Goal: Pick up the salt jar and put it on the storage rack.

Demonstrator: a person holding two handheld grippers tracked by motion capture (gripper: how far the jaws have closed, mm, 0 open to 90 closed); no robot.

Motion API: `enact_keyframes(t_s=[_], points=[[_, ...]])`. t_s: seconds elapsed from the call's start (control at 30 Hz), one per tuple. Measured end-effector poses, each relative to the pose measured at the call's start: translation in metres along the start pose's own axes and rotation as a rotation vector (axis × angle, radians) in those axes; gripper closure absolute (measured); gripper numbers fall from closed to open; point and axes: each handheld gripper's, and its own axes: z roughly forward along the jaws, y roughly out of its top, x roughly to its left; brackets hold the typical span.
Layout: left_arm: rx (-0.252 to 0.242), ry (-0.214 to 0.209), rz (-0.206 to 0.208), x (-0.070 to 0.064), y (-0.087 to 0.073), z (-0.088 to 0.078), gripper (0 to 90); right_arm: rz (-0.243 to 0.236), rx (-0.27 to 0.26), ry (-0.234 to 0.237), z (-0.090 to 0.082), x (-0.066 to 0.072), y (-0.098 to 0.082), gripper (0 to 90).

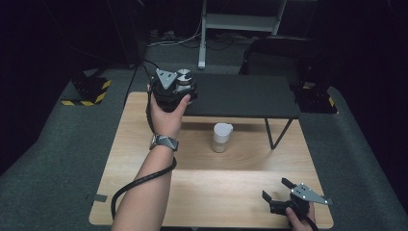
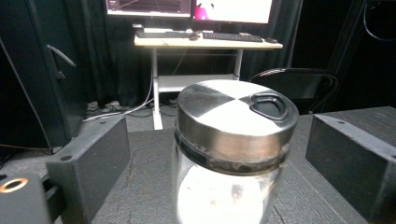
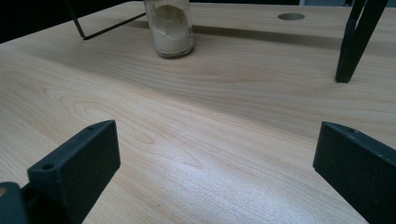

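The wooden counter carries a low black shelf on thin legs along its far side. On the near left corner of that shelf stands a glass jar with a metal lid, white stuff inside it. The left tool sits around this jar: in the left gripper view its two black jaws stand wide, one to each side of the jar, with a clear gap between each pad and the glass. So the left tool is open and grips nothing; the jar rests on the shelf by itself. A second, lidless jar of pale powder stands on the counter below the shelf's front edge, to the right of the left tool and well ahead of the right one. The right tool rests low at the near right corner of the counter, jaws wide apart over bare wood, holding nothing.

The risk I see lies in pulling the left tool back. The jar stands close to the shelf's edge, as far as the dim high view lets me judge, and a jaw that drags against the glass on the way out could tip it or slide it off onto the counter. A sideways drift of the hand would cause that; a straight pull back looks safest
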Motion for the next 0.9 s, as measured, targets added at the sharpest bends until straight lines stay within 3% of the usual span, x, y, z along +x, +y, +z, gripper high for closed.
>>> enact_keyframes(t_s=[0.13, 0.33, 0.7, 0.9], points=[[-0.006, -0.014, 0.006, 0.002, -0.004, -0.004, 1.9, 0.0, 0.001, 0.0, 0.0, 0.0, 0.0, 0.6], [-0.017, -0.033, 0.05, 0.003, -0.009, -0.01, 0.3, 0.008, -0.005, 0.0, -0.001, 0.0, -0.001, 0.5], [-0.021, -0.043, 0.027, 0.01, -0.016, -0.02, 0.3, 0.003, -0.005, 0.006, 0.001, -0.002, -0.001, 0.5], [-0.04, -0.05, 0.039, 0.01, -0.018, -0.03, 0.3, 0.0, -0.001, 0.007, 0.001, -0.002, 0.0, 0.5]])
